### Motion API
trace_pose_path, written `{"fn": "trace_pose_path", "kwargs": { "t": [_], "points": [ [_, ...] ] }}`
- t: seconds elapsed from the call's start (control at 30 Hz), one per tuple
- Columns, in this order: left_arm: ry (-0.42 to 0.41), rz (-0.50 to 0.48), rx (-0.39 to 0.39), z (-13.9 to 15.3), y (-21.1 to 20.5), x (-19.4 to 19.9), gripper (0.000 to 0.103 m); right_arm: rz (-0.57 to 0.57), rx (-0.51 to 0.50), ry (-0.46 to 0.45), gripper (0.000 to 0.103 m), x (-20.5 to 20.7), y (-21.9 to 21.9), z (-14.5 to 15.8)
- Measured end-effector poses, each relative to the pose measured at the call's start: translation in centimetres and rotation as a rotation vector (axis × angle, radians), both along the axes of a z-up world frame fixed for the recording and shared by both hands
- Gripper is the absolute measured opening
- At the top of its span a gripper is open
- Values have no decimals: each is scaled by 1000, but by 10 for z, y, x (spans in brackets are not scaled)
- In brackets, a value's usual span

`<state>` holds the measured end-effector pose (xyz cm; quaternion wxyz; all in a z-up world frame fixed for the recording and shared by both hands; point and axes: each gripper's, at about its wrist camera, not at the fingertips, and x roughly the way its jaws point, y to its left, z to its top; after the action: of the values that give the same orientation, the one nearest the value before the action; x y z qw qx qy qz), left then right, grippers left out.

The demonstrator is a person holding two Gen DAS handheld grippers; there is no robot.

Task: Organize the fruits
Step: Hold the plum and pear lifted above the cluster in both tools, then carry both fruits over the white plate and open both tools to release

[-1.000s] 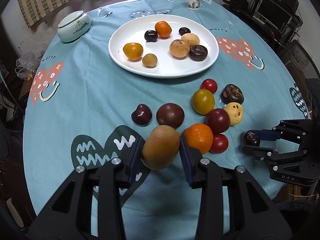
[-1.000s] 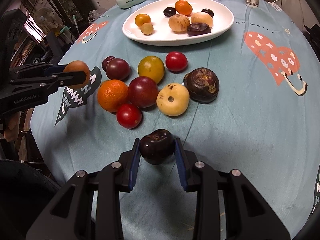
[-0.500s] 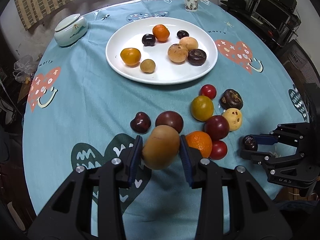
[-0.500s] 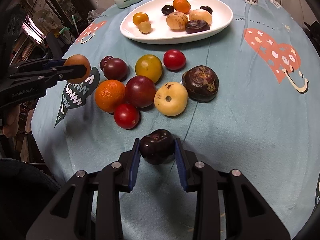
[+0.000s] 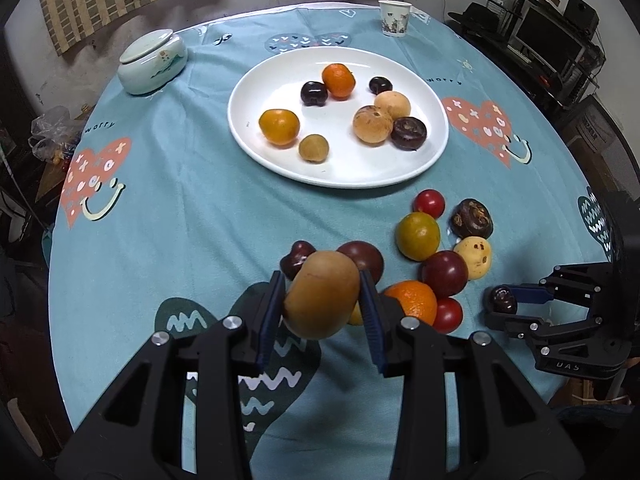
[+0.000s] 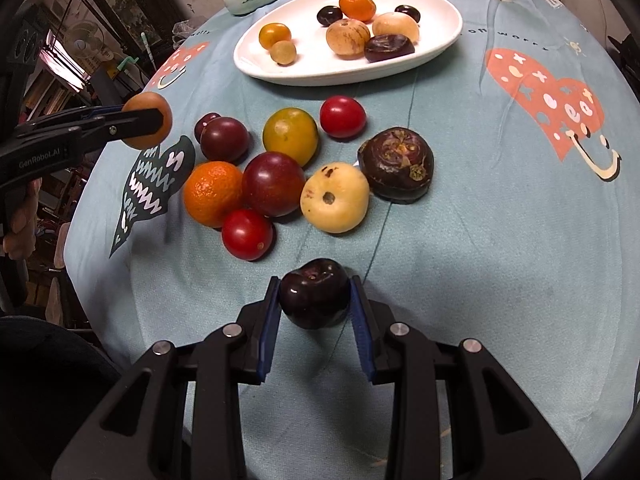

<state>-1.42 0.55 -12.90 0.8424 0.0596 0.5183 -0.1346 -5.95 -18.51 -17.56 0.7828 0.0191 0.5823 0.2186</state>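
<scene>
My left gripper [image 5: 323,303] is shut on a tan-brown fruit [image 5: 322,295] and holds it above the cloth, near the table's front edge; it also shows in the right wrist view [image 6: 146,121]. My right gripper [image 6: 315,303] is shut on a dark cherry [image 6: 314,298], low over the cloth; it also shows in the left wrist view [image 5: 503,300]. A white plate [image 5: 280,156] at the far middle holds several fruits. A cluster of loose fruits lies on the cloth between plate and grippers, among them an orange [image 6: 214,193], a red tomato [image 6: 247,234] and a pale yellow fruit [image 6: 334,197].
A round table has a teal cloth [image 5: 168,208] with heart prints. A lidded ceramic jar [image 5: 153,61] stands far left and a paper cup [image 5: 394,18] at the far edge. Shelves and monitors [image 5: 548,40] stand beyond the right side.
My left gripper has risen and drawn back with the tan-brown fruit, so the plate looks farther. My right gripper has lifted slightly with the cherry still held.
</scene>
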Motion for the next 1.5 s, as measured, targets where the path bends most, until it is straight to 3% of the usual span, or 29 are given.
{"fn": "trace_pose_path", "kwargs": {
  "t": [0.37,0.7,1.0,1.13,1.3,1.37,1.4,1.43,1.5],
  "points": [
    [40,32,-15,-9,17,-13,38,5,-4,4,34,-6,2,1],
    [7,-12,-19,4,2,-1,38,28,10,1,34,-3,5,8],
    [-55,-16,-71,27,-33,87,38,12,61,-257,34,93,8,81],
    [-60,-17,-30,16,-50,125,38,-31,75,-281,34,145,11,85],
    [-64,-26,24,-1,-61,144,44,-85,83,-237,36,200,13,64],
    [-74,-25,20,-3,-57,145,53,-92,74,-201,40,216,15,51],
    [-76,-24,21,-4,-55,146,57,-100,74,-194,55,220,13,50],
    [-77,-21,23,-4,-53,146,58,-115,81,-190,78,223,11,47],
    [-82,-3,27,-4,-47,147,58,-142,110,-203,79,226,6,47]
  ]
}}
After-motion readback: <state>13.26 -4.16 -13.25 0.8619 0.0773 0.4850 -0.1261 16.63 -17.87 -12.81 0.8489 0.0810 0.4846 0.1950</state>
